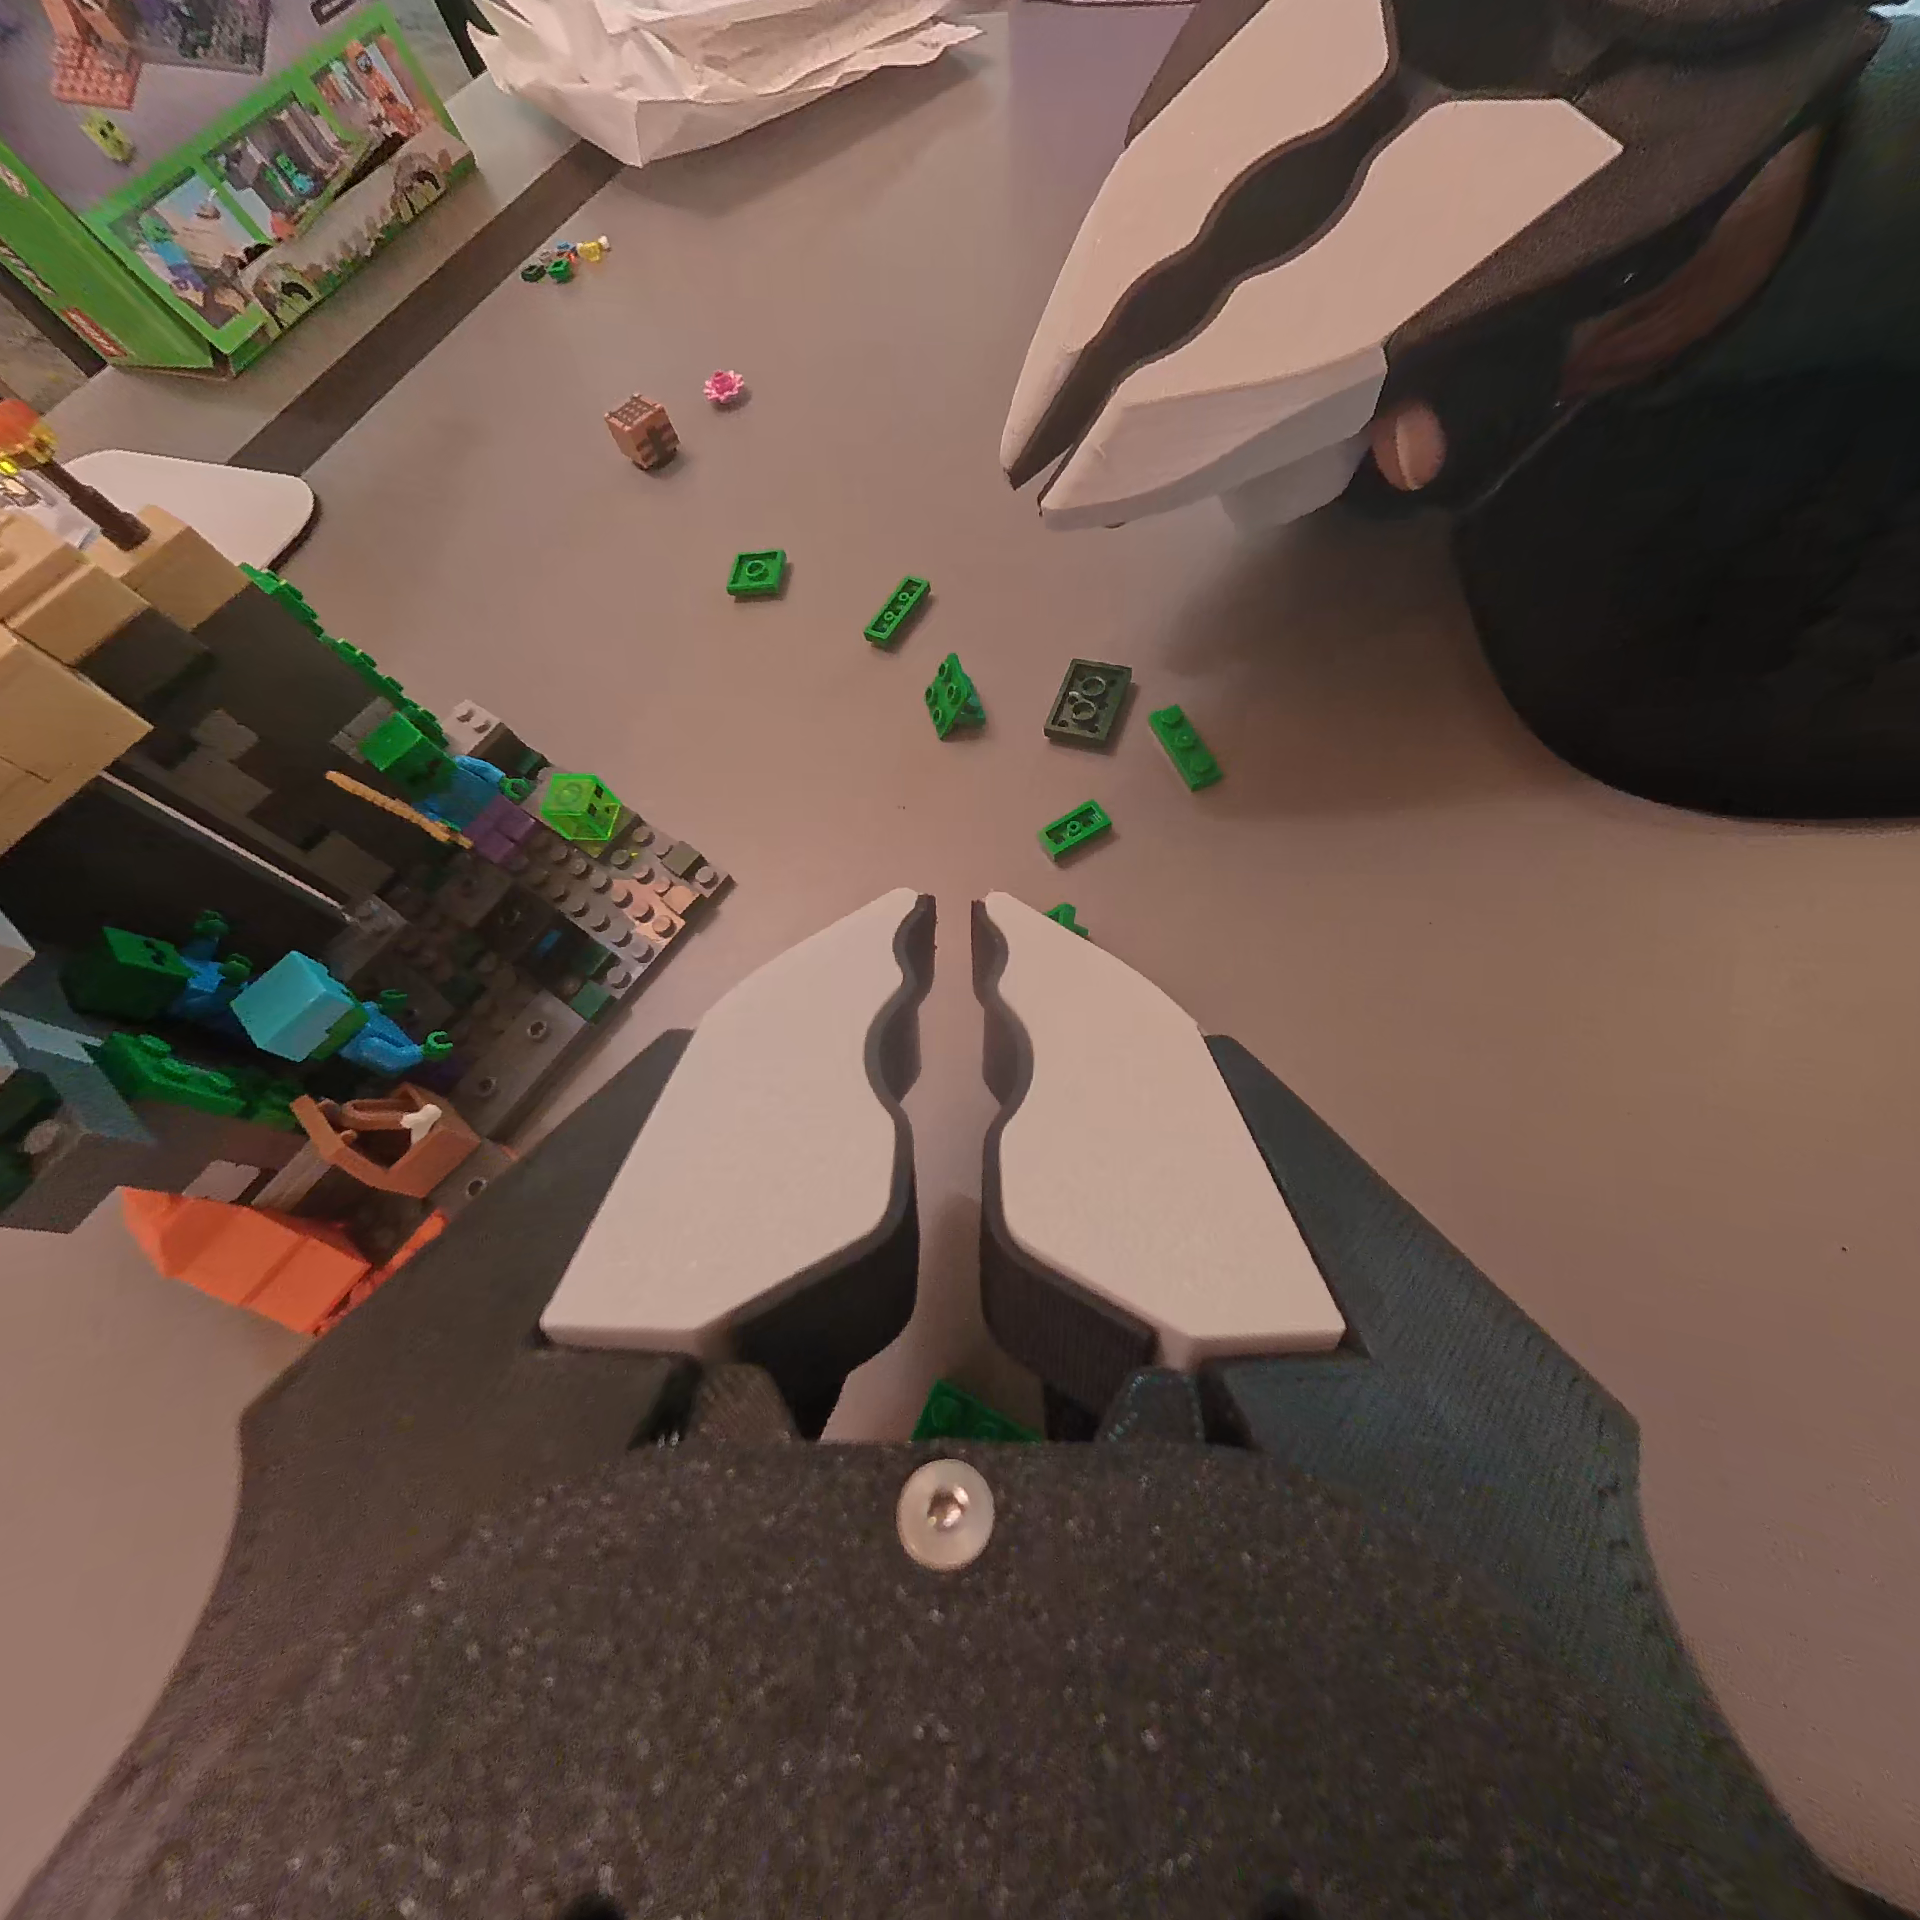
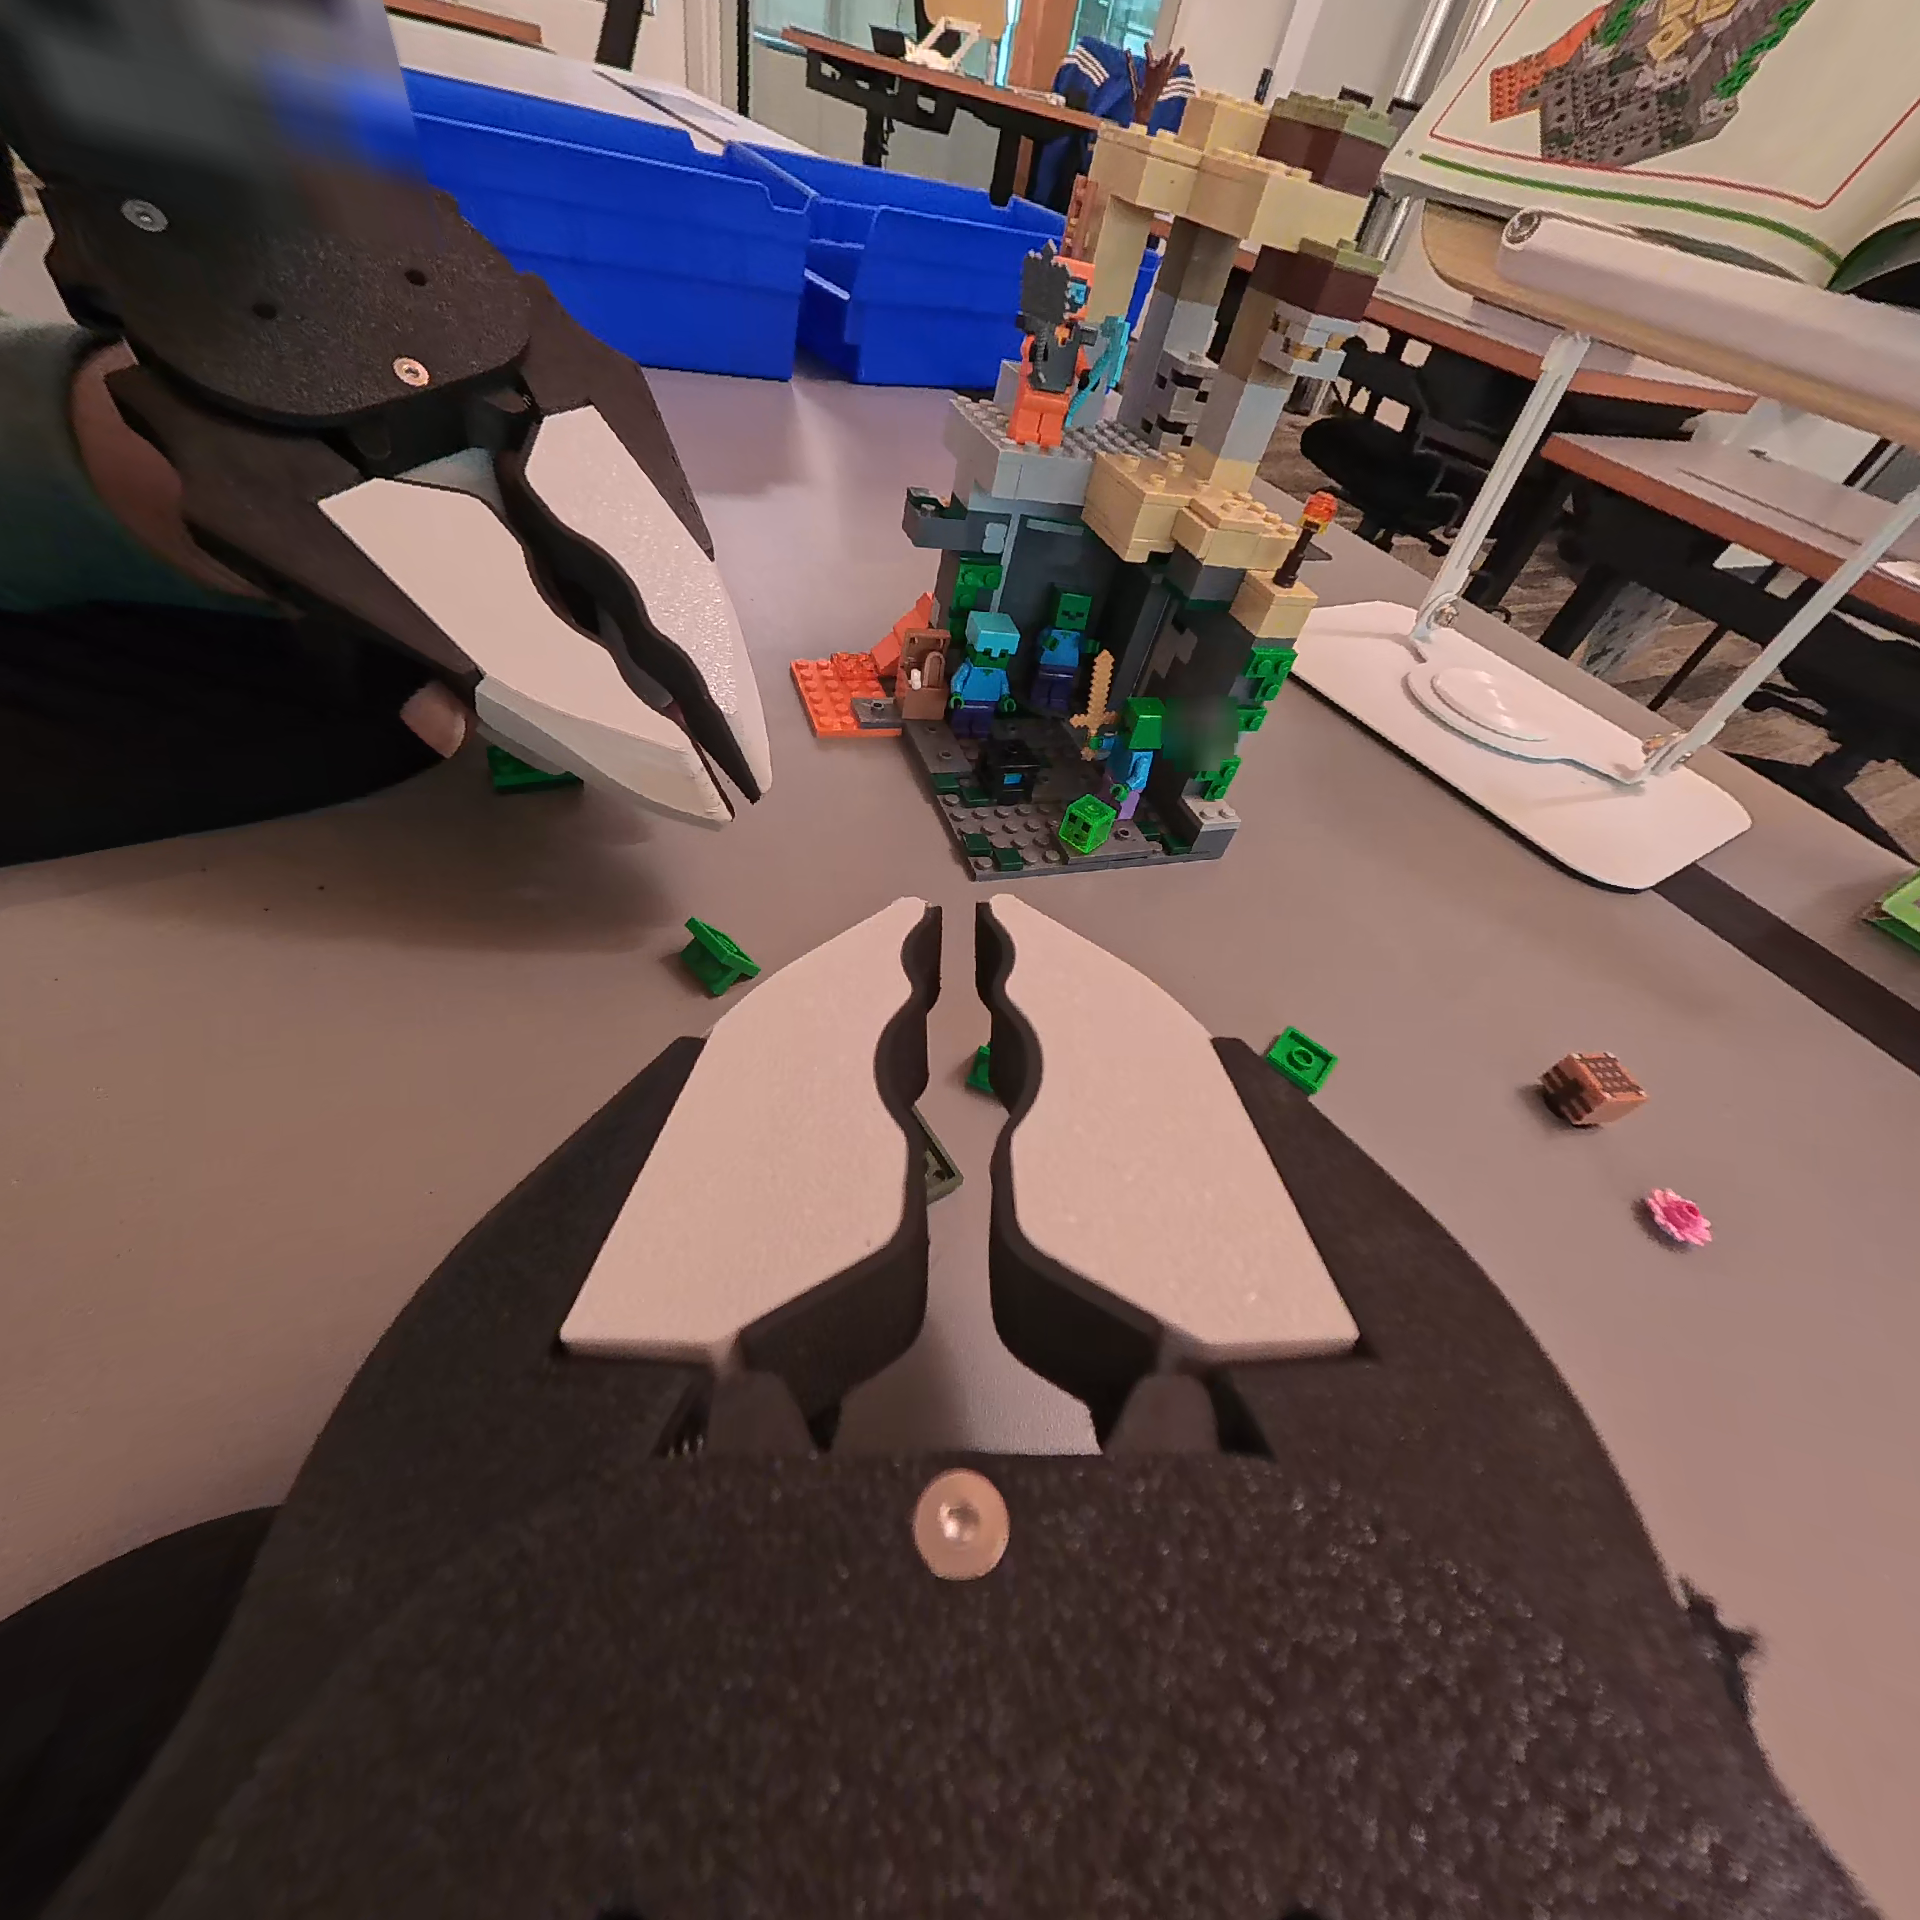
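Observation:
My left gripper (image 1: 953,914) is shut and empty, low over the grey table (image 1: 831,468). Several small green plates lie ahead of it, the nearest (image 1: 1075,829) just past its tips, with a dark green plate (image 1: 1087,701) beyond. My right gripper (image 2: 958,920) is shut and empty, above the dark green plate (image 2: 938,1169) and a green piece (image 2: 980,1070). It also shows in the left wrist view (image 1: 1039,488), and the left gripper shows in the right wrist view (image 2: 743,800). A brick-built model with figures (image 2: 1122,582) stands beyond the right gripper.
A brown cube (image 2: 1592,1089), a pink flower piece (image 2: 1678,1218) and a green square plate (image 2: 1301,1060) lie to the right. A white lamp base (image 2: 1507,748), blue bins (image 2: 675,229), a green toy box (image 1: 208,187) and crumpled white paper (image 1: 707,62) ring the table.

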{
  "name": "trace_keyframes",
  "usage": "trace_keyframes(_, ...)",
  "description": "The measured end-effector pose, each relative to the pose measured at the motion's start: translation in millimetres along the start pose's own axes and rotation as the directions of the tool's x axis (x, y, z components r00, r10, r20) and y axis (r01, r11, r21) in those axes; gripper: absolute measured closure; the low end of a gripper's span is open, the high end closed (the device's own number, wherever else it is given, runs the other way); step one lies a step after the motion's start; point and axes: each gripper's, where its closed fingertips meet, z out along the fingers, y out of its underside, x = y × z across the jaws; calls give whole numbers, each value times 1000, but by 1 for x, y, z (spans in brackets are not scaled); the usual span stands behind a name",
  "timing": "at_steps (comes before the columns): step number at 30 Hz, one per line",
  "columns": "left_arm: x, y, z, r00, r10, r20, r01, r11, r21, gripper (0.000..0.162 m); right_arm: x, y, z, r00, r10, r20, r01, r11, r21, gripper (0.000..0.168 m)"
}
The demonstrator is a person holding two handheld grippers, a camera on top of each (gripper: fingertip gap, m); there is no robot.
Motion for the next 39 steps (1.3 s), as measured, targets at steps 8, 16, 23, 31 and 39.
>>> trace_keyframes(8,-1,0,0,1000,-5,1,5,1000,0,156,1,0,0,1000,6,0,-6,1000,3,163)
trace_keyframes(16,-11,-8,-6,998,-35,50,31,997,64,156,3,-3,-2,1000,26,-8,-25,999,22,162)
trace_keyframes(23,-36,-15,-21,981,-86,172,61,988,143,158,4,-2,-1,1000,14,-17,-13,1000,9,162)
trace_keyframes(31,-68,-14,-39,943,-153,295,102,978,184,154,8,-4,-2,999,32,-36,-32,999,18,161)
trace_keyframes(39,-73,-2,-64,977,-148,156,125,982,145,156,8,-3,-3,999,35,-37,-35,999,15,162)
